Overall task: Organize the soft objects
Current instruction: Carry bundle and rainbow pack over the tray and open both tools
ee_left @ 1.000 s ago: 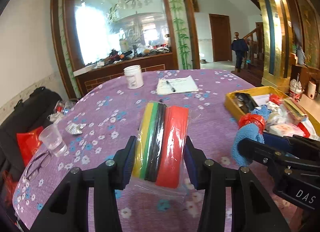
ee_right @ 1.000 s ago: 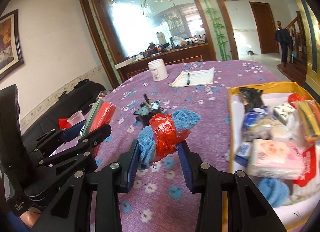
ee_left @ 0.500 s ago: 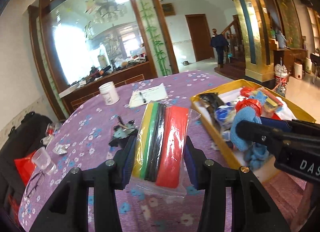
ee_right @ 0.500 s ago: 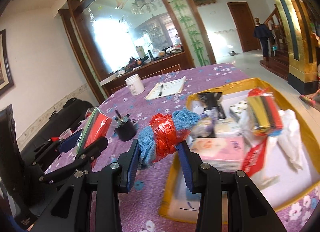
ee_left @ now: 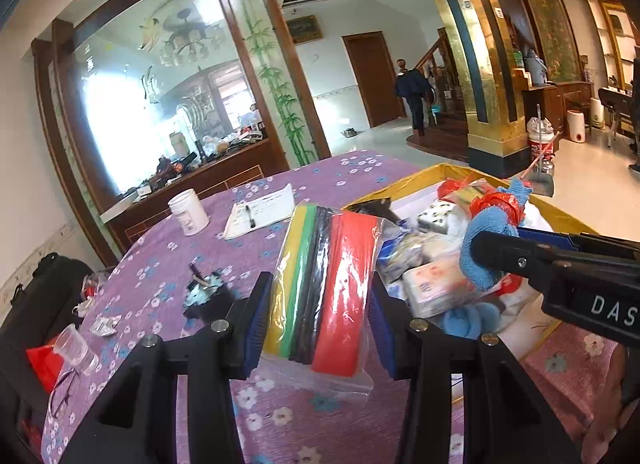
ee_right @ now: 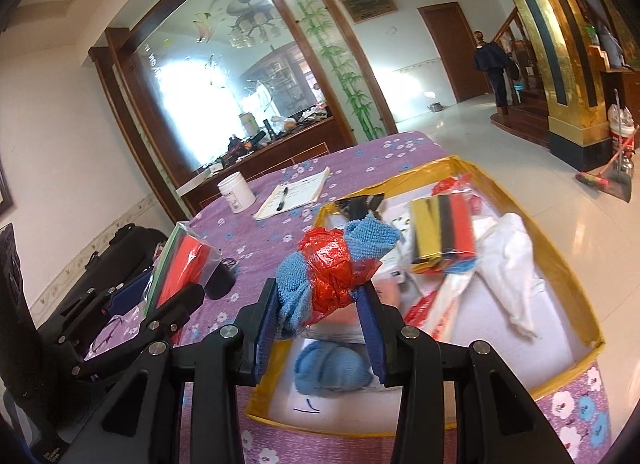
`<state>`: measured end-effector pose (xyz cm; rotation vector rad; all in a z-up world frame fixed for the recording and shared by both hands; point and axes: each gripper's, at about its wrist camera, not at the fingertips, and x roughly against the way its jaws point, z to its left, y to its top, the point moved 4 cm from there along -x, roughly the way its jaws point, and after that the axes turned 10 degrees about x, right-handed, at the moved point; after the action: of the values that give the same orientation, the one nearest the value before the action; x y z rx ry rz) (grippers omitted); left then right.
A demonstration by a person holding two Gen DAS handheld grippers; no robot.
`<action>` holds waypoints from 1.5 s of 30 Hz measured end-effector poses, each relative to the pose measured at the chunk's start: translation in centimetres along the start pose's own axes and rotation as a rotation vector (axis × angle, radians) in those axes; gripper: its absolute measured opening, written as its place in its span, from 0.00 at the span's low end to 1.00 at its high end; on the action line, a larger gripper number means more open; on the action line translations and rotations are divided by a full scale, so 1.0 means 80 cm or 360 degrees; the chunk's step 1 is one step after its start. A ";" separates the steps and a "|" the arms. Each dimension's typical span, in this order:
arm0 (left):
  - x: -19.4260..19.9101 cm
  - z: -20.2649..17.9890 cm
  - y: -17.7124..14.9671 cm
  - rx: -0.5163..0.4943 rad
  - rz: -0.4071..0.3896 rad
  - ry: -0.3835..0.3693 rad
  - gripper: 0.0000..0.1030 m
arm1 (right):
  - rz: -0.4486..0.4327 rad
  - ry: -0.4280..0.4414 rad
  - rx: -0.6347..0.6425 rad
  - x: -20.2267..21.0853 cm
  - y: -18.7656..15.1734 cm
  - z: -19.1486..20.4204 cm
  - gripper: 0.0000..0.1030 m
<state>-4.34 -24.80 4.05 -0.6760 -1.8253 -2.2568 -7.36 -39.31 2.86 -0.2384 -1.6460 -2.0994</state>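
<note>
The left gripper (ee_left: 318, 300) clamps a bagged pack of coloured foam sheets (ee_left: 324, 284), tilted downward beside the yellow-rimmed box (ee_right: 560, 260). The right gripper (ee_right: 320, 320) grips a blue cloth bundle wrapped in red plastic (ee_right: 328, 268), angled down over that box's near corner.

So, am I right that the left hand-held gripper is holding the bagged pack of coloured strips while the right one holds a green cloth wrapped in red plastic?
Not quite: the cloth in the right hand-held gripper is blue, not green, as the right wrist view shows. The rest holds: red plastic wraps it, and the left hand-held gripper holds the bagged pack of coloured strips.
</note>
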 end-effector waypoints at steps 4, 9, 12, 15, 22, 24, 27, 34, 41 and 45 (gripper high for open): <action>-0.005 -0.016 0.003 -0.0024 0.0005 -0.0023 0.43 | -0.0012 -0.0043 -0.0034 0.010 0.001 -0.018 0.41; -0.014 -0.037 0.008 -0.0045 0.0016 -0.0056 0.43 | -0.0020 -0.0082 -0.0065 0.019 0.000 -0.036 0.41; -0.020 -0.049 0.008 -0.0056 0.0032 -0.0075 0.43 | -0.0014 -0.0104 -0.0093 0.020 -0.002 -0.047 0.41; -0.026 -0.062 0.005 -0.0070 0.0050 -0.0089 0.43 | -0.0003 -0.0128 -0.0109 0.018 -0.002 -0.056 0.41; -0.043 -0.079 -0.003 -0.0098 0.0086 -0.0096 0.43 | 0.0049 -0.0188 -0.0122 0.008 -0.002 -0.071 0.41; -0.049 -0.083 -0.004 -0.0099 0.0102 -0.0095 0.43 | 0.0073 -0.0209 -0.0131 0.002 0.000 -0.074 0.41; -0.058 -0.084 -0.007 -0.0092 0.0126 -0.0090 0.43 | 0.0098 -0.0229 -0.0140 -0.003 -0.001 -0.080 0.41; -0.068 -0.083 -0.010 -0.0086 0.0148 -0.0086 0.43 | 0.0135 -0.0253 -0.0150 -0.011 -0.003 -0.086 0.41; -0.071 -0.082 -0.012 -0.0093 0.0149 -0.0086 0.43 | 0.0139 -0.0259 -0.0153 -0.011 -0.006 -0.088 0.41; -0.070 -0.083 -0.012 -0.0089 0.0146 -0.0086 0.43 | 0.0138 -0.0262 -0.0152 -0.011 -0.006 -0.088 0.42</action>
<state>-1.39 -31.83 -0.24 -0.8202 -1.7227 -2.2588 -5.80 -45.72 0.21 -0.5164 -1.5967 -2.1436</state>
